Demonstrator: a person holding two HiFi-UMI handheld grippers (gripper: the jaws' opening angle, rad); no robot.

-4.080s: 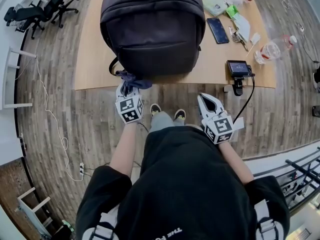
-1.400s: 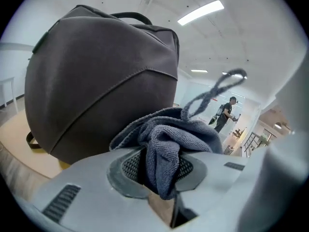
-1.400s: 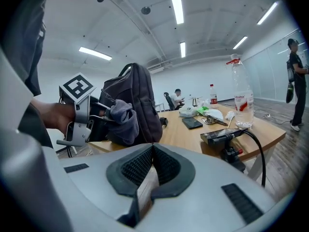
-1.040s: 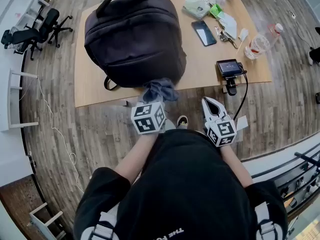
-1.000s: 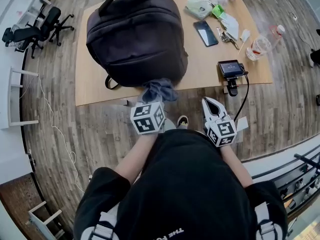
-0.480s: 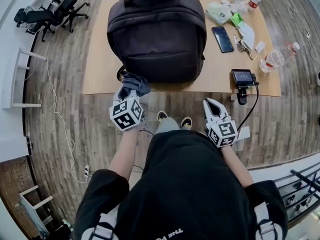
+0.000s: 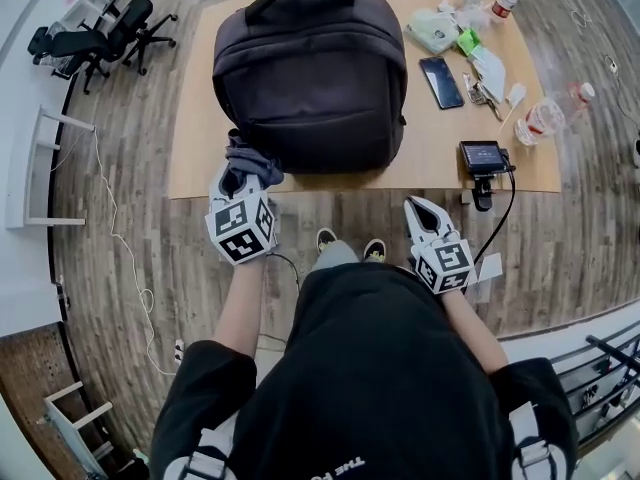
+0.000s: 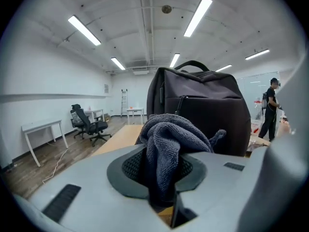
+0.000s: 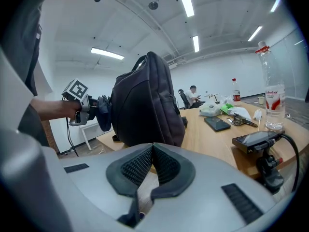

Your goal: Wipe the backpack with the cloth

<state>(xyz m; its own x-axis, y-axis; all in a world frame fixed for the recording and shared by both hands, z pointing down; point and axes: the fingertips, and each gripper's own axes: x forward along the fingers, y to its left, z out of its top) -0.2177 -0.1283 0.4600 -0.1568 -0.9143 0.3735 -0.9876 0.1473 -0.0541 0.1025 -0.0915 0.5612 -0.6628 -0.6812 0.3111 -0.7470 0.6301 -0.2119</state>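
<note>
- One dark, smooth-fabric backpack (image 7: 310,78), rounded and topped by a looped handle, stands on the pale wooden table (image 7: 190,163) at upper centre of the head view.
- One bunched grey terry cloth (image 8: 169,139) sits at the backpack's lower-left corner.
- Of two grippers, the left gripper (image 7: 238,178) is clenched on the cloth. The right gripper (image 7: 420,208) is at lower right, its jaws pressed together and empty, short of the table's edge.
</note>
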